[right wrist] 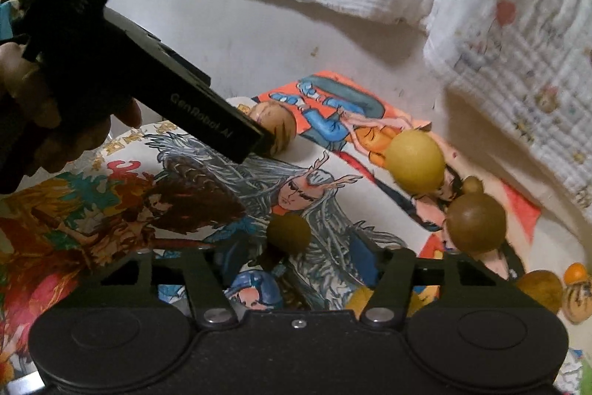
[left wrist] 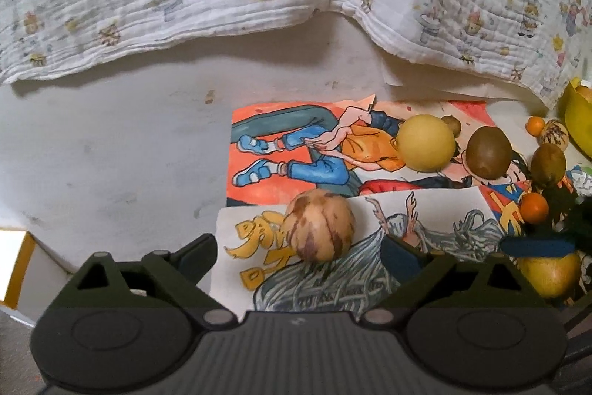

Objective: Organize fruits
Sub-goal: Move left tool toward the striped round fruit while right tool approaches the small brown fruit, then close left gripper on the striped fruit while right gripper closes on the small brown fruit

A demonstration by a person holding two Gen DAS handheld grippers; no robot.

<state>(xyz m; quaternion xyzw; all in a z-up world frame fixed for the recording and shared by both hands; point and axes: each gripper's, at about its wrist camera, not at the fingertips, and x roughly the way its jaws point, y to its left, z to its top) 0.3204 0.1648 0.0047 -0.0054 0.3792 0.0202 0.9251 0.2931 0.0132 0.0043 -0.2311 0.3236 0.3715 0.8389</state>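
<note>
left wrist view, left tool (left wrist: pixel 299 243) open around striped fruit (left wrist: pixel 319 226), angled down, right tool (right wrist: pixel 292 258) open, brown fruit (right wrist: pixel 288 233) between

my views are dim and warm, bent at dark fisheye corners; the cloth (right wrist: pixel 518 36) on the right blurs.

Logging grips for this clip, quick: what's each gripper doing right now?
Left gripper: open, striped fruit between its fingers, not pinched.
Right gripper: open, small brown fruit just ahead between its fingers, apparently not gripped.
</note>
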